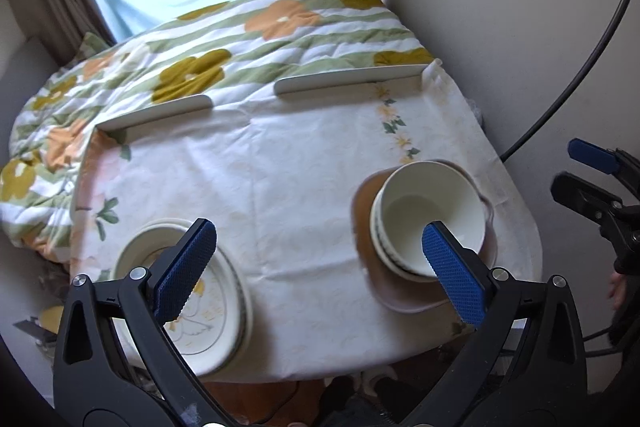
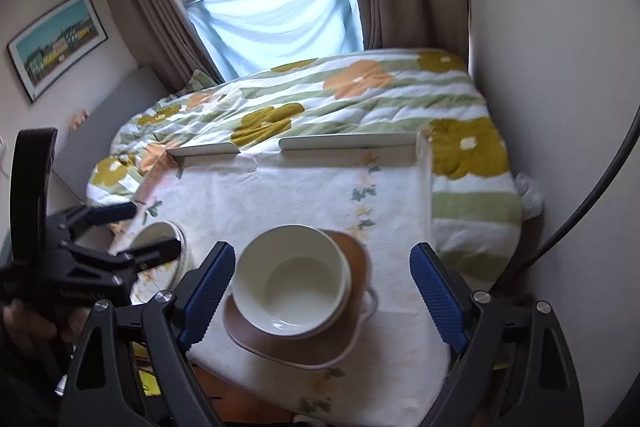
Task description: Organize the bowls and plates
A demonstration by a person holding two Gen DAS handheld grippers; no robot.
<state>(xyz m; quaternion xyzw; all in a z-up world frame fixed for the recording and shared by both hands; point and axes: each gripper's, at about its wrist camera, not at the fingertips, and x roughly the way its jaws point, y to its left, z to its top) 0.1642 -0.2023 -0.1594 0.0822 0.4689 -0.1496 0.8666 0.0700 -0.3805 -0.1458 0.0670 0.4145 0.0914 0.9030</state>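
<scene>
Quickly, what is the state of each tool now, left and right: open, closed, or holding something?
Left tool: open, holding nothing, above the white floral tablecloth.
Right tool: open, holding nothing; the stacked white ceramic bowls sit below between its fingers, untouched.

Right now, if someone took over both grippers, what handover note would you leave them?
Left gripper: open, holding nothing, above the table.
Right gripper: open, holding nothing; the bowl stack sits below between its fingers, untouched.
Bowls: nested white stack on the brown tray, on the right side of the table.
Plates: stacked at the table's near left edge.
Done: bowls and plates each look gathered into one pile.
Left: nothing loose visible on the tablecloth; check outside these views before stopping.
</scene>
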